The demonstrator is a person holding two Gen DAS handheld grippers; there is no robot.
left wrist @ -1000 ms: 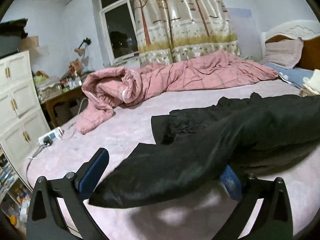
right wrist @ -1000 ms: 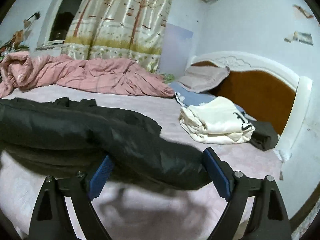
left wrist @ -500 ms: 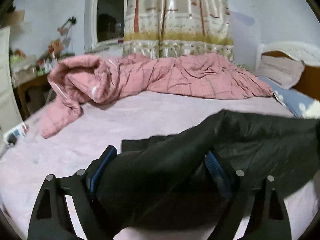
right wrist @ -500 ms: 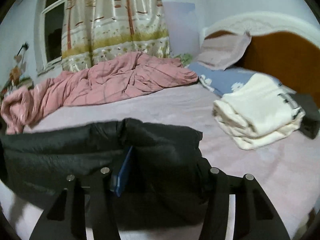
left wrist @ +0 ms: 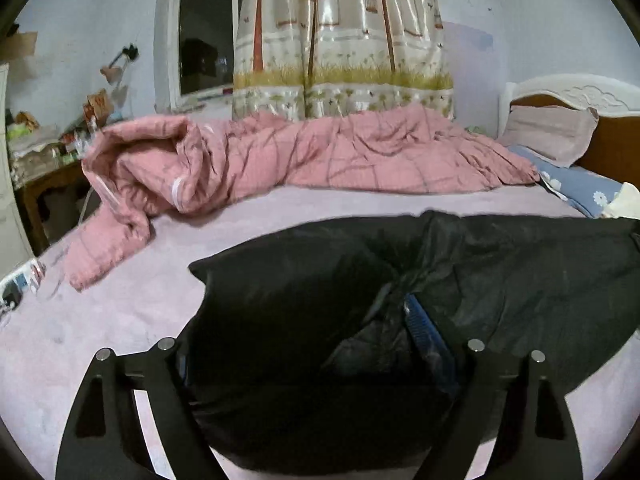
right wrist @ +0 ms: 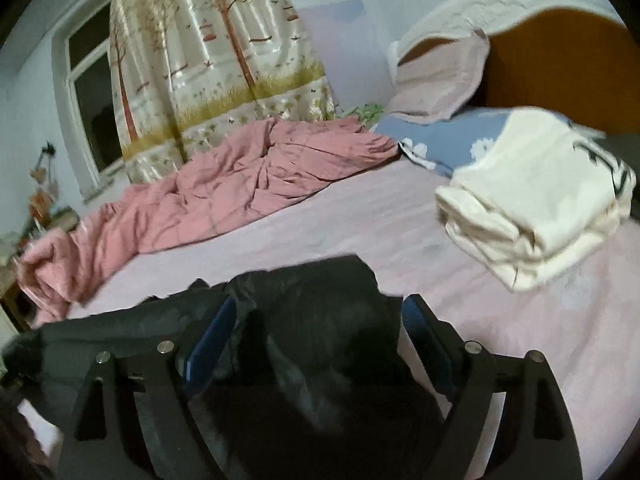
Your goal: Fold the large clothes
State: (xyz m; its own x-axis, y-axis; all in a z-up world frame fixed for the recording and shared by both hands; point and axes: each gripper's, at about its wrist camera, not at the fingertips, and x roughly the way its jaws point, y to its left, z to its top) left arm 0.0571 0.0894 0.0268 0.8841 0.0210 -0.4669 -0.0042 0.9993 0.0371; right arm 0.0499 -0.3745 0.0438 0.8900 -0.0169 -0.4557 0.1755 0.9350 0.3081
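Observation:
A black padded jacket (left wrist: 500, 280) lies across the pink bed sheet (left wrist: 120, 320). Its near part bulges up between the fingers of my left gripper (left wrist: 300, 332). There the fabric fills the wide gap, hides the left pad and bunches against the blue right pad (left wrist: 418, 320), so this gripper grips the bulk. In the right wrist view the jacket (right wrist: 312, 292) ends in a folded lump between the fingers of my right gripper (right wrist: 316, 320). Those jaws are opening. Both blue pads (right wrist: 212, 332) show, and the right one stands just off the cloth.
A crumpled pink quilt (left wrist: 300, 156) runs along the far side of the bed under the curtain. A folded cream garment (right wrist: 536, 200) and a blue flowered pillow (right wrist: 448, 136) lie by the headboard (right wrist: 560, 64). A power strip (left wrist: 18, 284) sits at the bed's left edge.
Both grippers have brought the raised sleeves inward, and the cloth now rests low on the jacket. The right jaws narrowed on the fabric, then spread wide again. The left jaws narrowed slightly.

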